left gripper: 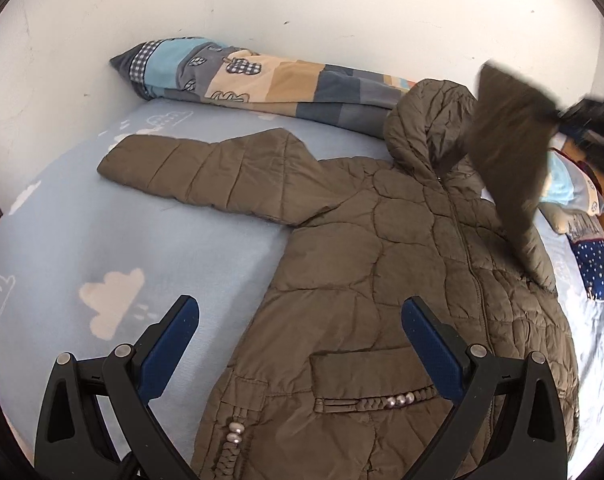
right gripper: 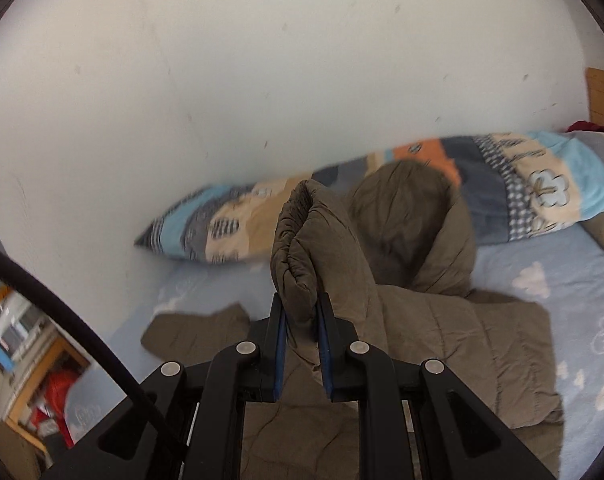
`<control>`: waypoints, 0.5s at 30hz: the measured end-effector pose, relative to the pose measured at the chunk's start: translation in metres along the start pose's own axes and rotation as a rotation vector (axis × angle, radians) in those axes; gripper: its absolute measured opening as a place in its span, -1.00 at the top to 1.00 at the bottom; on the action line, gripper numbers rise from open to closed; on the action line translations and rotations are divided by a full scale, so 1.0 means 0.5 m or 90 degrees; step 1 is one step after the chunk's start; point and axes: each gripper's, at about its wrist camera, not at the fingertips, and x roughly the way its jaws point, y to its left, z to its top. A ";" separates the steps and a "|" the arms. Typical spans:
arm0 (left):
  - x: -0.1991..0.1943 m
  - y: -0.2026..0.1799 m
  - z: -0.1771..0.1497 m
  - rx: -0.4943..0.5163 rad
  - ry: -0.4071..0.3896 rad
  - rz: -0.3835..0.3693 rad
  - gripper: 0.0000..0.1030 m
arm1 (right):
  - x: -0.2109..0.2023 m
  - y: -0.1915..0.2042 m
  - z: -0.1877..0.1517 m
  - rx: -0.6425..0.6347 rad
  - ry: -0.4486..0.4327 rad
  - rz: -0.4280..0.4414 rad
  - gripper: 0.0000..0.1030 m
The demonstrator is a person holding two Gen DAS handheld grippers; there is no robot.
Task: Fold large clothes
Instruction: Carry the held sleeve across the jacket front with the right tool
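Clamping the jacket's cuff (right gripper: 302,256) in the right hand-held gripper (right gripper: 302,344), left hand-held gripper (left gripper: 299,344) hanging released, risking the slick padded sleeve (left gripper: 510,152) slipping free mid-fold

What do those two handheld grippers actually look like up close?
Both match: the left gripper and right gripper have black plastic linkage arms with round silver pivot pins and flat blue fingers. A thick black cable curves beside the right one.

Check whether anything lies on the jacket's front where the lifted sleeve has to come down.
Nothing visible: the brown quilted jacket front is bare. The right gripper holds the sleeve cuff; the open left gripper hovers above the hem.
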 end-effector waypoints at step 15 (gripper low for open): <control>0.014 0.036 0.010 -0.027 0.013 0.011 -0.97 | 0.307 0.106 -0.273 -0.068 0.261 0.003 0.30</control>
